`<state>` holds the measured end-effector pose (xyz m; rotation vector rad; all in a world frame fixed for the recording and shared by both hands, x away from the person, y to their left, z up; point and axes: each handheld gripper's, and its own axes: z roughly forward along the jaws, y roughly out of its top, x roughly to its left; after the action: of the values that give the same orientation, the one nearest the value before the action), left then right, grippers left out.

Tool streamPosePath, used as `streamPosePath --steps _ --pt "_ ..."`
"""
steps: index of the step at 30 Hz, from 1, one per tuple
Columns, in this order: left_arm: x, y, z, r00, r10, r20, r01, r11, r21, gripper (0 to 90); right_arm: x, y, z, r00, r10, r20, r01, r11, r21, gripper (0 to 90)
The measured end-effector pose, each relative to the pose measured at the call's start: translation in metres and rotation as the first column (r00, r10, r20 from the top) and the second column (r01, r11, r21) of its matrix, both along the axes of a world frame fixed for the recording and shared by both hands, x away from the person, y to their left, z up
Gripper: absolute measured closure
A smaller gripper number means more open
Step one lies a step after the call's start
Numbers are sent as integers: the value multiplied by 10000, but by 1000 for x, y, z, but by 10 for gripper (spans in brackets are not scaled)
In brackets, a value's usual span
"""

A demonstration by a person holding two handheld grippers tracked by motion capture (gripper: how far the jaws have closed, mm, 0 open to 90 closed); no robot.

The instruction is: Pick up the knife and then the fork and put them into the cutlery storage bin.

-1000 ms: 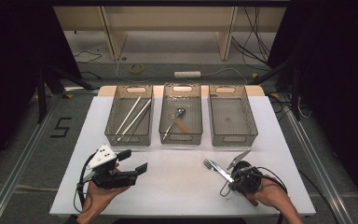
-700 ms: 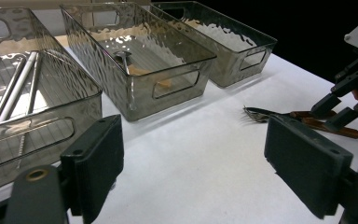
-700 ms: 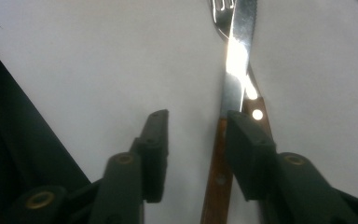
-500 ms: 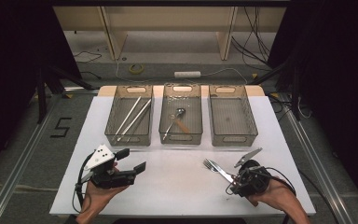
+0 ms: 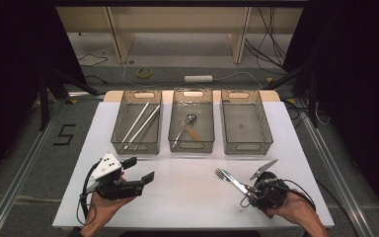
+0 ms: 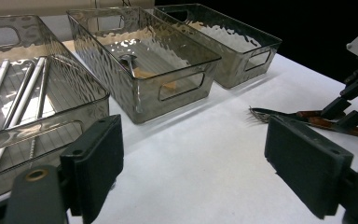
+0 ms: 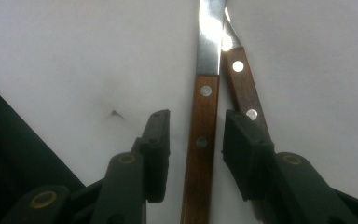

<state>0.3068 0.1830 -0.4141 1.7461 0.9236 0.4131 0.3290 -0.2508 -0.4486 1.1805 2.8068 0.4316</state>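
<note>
Right gripper (image 7: 193,135) jaws part-open and just been closing, straddling one wooden handle (image 7: 200,154) with a visible gap on each side, pads not pressing yet; a second wooden handle (image 7: 242,88) lies just beside it, running under the right-hand jaw, both riveted, both flat on the white table (image 7: 51,56); whether the two handles touch I can't tell; steel shafts run on from the handles to the top edge of the right gripper view; in the high view the right gripper (image 5: 257,178) sits at the near right of the table, with a fork (image 5: 225,176) lying flat, tines pointing away toward the trays and its handle end at the gripper; the left gripper view shows the tines (image 6: 261,114) and two brown handles beside the other gripper; left gripper (image 5: 137,169) jaws wide open, nothing between them, held just above the near left of the table, aimed across toward the fork but well apart from it; three clear trays in a row at the far side; left tray (image 5: 123,143) holds long metal sticks (image 5: 140,121); middle tray (image 5: 191,145) holds a spoon (image 5: 187,121) and a brown-handled piece I can't identify; right tray (image 5: 264,143) looks bare.
</note>
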Motion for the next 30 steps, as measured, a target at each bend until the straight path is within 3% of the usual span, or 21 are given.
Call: streamPosePath --steps 15,30 --pt "0 -1 0 10000 -50 -18 50 10000 52 191 2 4 -8 9999 -58 141 65 9988 -479 748" --pt "-1 -2 0 10000 -85 15 85 9999 69 192 4 0 -7 9987 -512 -23 511 9986 -142 772"
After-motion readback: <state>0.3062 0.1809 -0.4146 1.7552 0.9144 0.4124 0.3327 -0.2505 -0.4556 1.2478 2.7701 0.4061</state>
